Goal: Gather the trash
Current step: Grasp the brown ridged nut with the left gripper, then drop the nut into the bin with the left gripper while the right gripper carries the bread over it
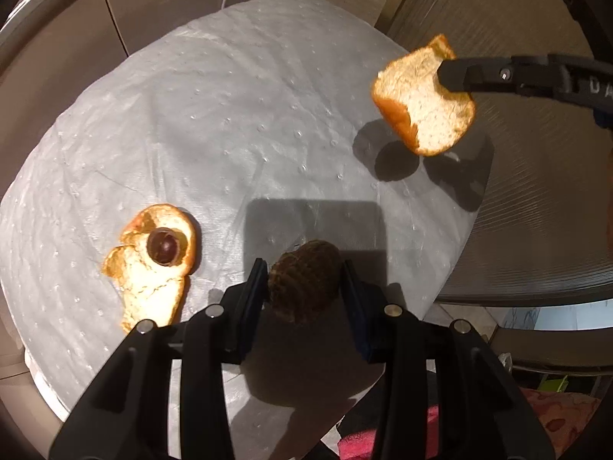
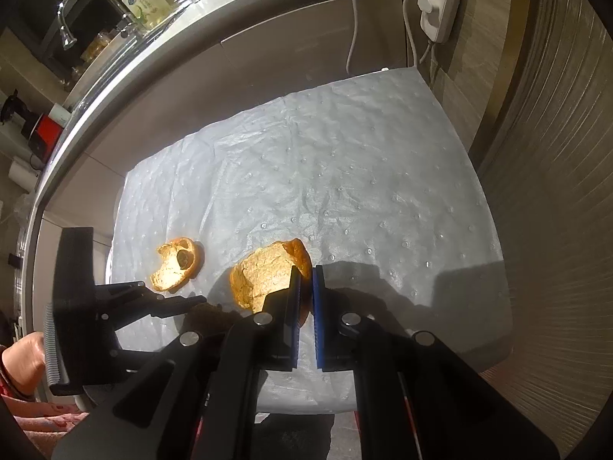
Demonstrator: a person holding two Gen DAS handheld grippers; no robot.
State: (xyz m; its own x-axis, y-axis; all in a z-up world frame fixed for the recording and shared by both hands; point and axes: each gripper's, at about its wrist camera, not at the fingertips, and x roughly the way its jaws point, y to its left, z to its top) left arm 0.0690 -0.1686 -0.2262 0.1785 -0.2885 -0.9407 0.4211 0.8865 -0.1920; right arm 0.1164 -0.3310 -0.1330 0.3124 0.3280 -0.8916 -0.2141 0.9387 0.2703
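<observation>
My left gripper (image 1: 304, 268) is shut on a dark brown muffin-like lump (image 1: 304, 281), just above the grey padded mat (image 1: 230, 115). My right gripper (image 2: 305, 272) is shut on a torn slice of bread (image 2: 264, 276) and holds it in the air; it shows in the left wrist view (image 1: 425, 103) at the right, over the mat's right edge, with its shadow below. A second torn bread piece (image 1: 153, 268) with a dark round thing (image 1: 164, 247) on it lies on the mat at the left; it also shows in the right wrist view (image 2: 178, 264).
The mat covers a small table beside a counter front (image 2: 268, 50). A white power strip (image 2: 440, 0) with cables hangs at the back. A sink tap (image 2: 76, 11) and a bottle stand on the counter. A ribbed wooden surface (image 1: 536, 211) lies right of the mat.
</observation>
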